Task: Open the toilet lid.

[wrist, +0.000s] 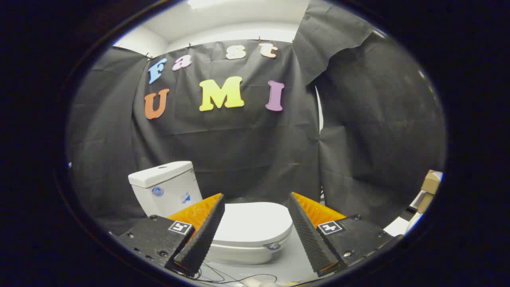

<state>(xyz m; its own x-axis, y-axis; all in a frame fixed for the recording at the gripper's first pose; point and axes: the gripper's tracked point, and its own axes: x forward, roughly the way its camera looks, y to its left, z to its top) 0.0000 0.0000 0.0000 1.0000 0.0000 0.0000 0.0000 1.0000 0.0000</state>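
The white plastic toilet lid point(255, 221) lies shut and flat on the white ceramic toilet bowl point(239, 253), just ahead of the tongs point(255, 233) and framed between their two ridged black fingers point(203, 235). The tongs stand wide open, holding and touching nothing (each finger is orange-backed and carries a square black-and-white marker). Behind the lid rises the white rectangular cistern point(163, 187), bearing two small stickers too small to read. Thin dark cables point(223, 277) trail across the pale floor point(293, 259) below.
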